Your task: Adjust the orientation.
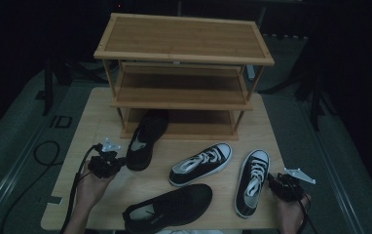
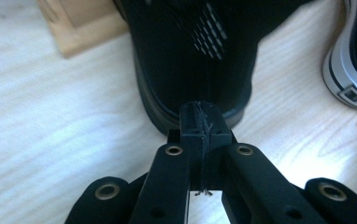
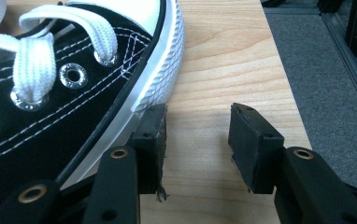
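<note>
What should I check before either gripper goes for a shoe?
1. Left gripper jaws: pressed together in front of the black mesh shoe, nothing between them. Not ok; open first.
2. Right gripper jaws: apart, one jaw at the sole of the right-hand laced sneaker, shoe outside the gap. Not ok for a grip yet.
3. Rack shelves: top and middle bare. Ok. Bottom shelf: the mesh shoe's toe end reaches onto it.
4. Other laced sneaker and front black shoe: flat on the table, apart. Ok.
5. Grip firmness on the heel: cannot tell.
</note>
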